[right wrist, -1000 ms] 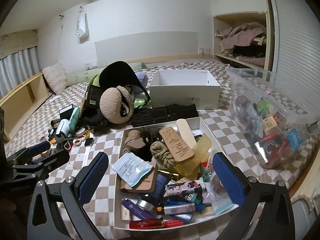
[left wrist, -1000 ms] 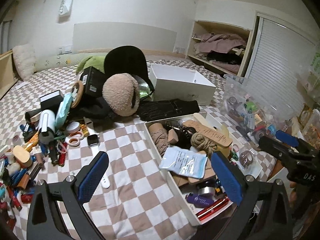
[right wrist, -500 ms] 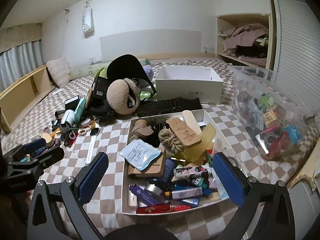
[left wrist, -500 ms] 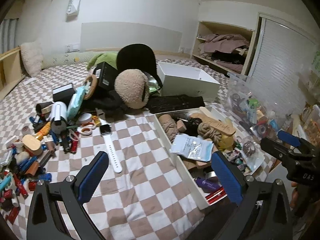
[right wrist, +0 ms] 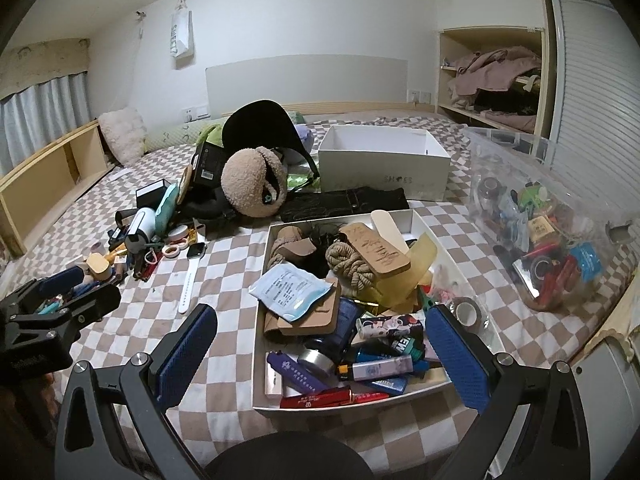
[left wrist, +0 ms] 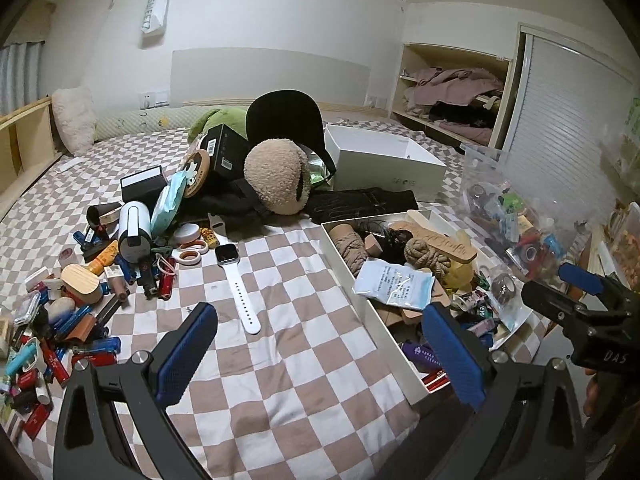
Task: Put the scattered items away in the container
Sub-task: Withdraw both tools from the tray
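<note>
Both claws gape empty above the bed.
Left claw (left wrist: 320, 354) near a watch (left wrist: 236, 280); right claw (right wrist: 322, 354) over the full, perhaps cardboard, tray (right wrist: 416, 220).

Bare checkered bedspread (left wrist: 296, 292) (only a watch (left wrist: 236, 280)) separates clutter (left wrist: 80, 300) from tray (left wrist: 360, 304).

White tray (right wrist: 460, 276) crammed; clutter pile (left wrist: 80, 300) leftward.

left wrist: over bedspread (left wrist: 304, 360) | right wrist: over tray (right wrist: 416, 216) | shared: both
</note>
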